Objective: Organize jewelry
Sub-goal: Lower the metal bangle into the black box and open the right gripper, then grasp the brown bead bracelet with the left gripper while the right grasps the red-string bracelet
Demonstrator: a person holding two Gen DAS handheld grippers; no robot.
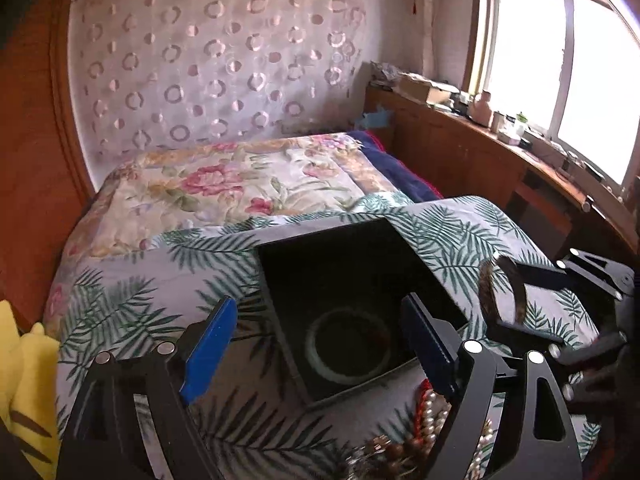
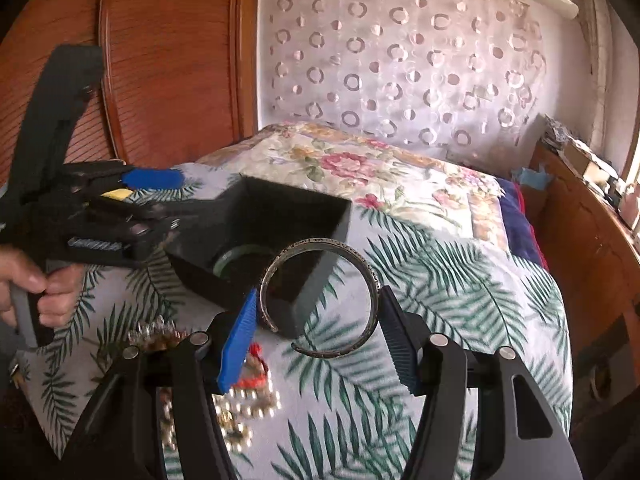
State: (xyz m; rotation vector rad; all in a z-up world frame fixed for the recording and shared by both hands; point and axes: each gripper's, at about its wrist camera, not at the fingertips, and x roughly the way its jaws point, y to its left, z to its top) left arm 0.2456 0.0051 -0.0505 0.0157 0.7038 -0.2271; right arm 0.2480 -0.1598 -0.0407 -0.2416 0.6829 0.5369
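Note:
A black open box (image 1: 360, 264) (image 2: 288, 208) sits on the palm-leaf cloth, with a pale green bangle (image 1: 348, 344) (image 2: 234, 257) lying inside. My left gripper (image 1: 320, 344) (image 2: 168, 204) is open and empty, hovering at the box's near left edge. My right gripper (image 2: 320, 336) (image 1: 516, 302) is shut on a silver engraved cuff bangle (image 2: 320, 242) (image 1: 487, 292), held upright just right of the box. A pile of pearl, red and brown bead jewelry (image 1: 432, 412) (image 2: 248, 396) lies on the cloth in front of the box.
The palm-leaf cloth (image 2: 440, 280) covers a bed with a floral quilt (image 1: 224, 184) behind. A wooden wardrobe (image 2: 160, 60) stands on the left, a cluttered wooden ledge (image 1: 500, 136) under the window on the right. A person's hand (image 2: 36, 288) holds the left gripper. A yellow object (image 1: 24, 360) sits at the left.

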